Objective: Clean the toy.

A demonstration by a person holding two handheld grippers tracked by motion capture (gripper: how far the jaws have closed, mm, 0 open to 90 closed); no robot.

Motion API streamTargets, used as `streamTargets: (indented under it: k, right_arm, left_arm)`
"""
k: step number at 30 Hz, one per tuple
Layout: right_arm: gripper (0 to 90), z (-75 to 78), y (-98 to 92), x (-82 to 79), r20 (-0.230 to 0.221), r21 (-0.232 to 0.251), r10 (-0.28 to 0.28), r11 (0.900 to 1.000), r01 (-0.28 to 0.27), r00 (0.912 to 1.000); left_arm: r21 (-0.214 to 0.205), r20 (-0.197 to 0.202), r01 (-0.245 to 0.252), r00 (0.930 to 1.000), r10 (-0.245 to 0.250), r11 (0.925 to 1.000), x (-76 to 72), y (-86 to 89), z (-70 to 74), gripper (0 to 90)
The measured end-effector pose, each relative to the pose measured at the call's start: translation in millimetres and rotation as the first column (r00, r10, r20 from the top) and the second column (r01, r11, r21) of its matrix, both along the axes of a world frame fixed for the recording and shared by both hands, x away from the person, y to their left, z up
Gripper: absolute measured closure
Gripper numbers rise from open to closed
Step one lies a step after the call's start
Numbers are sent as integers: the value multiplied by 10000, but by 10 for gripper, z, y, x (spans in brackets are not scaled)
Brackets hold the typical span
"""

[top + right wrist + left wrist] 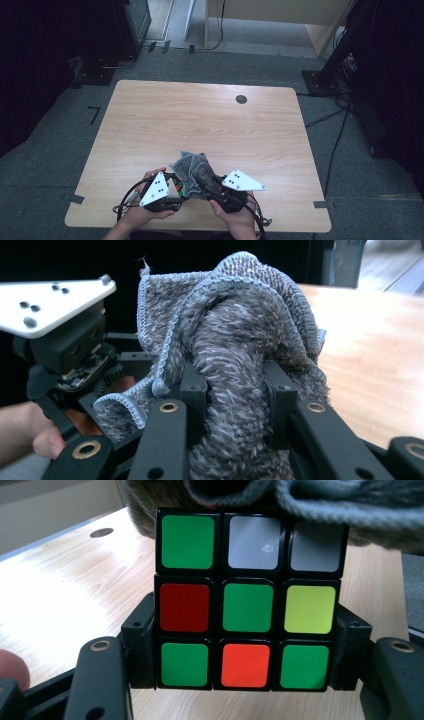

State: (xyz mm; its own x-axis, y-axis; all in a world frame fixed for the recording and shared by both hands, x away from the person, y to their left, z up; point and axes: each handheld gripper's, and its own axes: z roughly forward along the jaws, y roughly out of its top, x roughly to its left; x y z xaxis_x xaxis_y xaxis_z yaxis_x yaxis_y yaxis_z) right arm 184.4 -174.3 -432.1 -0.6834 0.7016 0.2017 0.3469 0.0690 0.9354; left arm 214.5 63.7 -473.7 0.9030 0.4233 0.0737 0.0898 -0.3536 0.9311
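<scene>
Item one: your left claw (172,192), at the near edge of the bench (150,120), left of centre in the high view. Its jaws stand partly apart and clamp a puzzle cube (247,605) by two opposite sides; the pads press on the lower part of the cube. The face toward the left gripper view reads, top row: green, white, white; middle row: red, green, yellow; bottom row: green, orange, green. The cube is held up off the bench surface, in the claw.

Item two: your right claw (235,390), just right of the left one in the high view. Its jaws are drawn close together and pinch a bunched fold of a grey cloth (235,340). The cloth is a fuzzy knit with a pale blue stitched hem; the rest of it billows up and outward above the jaws.

Item three: relation of the two. The cloth lies against the top of the cube; in the left gripper view it drapes over the cube's upper edge, covering that side. The two claws sit near each other, with cube and cloth between them.

Item four: bench, light wood, with a small dark round fitting (241,99) near the far edge.
</scene>
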Motion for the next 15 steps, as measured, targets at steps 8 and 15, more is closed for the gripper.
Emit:
streamTargets:
  k: [8,15]
  right_arm:
    - [699,-160,-111,124,-940,209,-380,9990,401,9949]
    - [701,-235,-110,163,-1421,-84,-605,9982,600,9880]
  left_arm:
    - [86,133,-238,9996,237,9997,-12,17,4,333]
    - [-293,54,-156,9999,157,9995,-9,37,32,334]
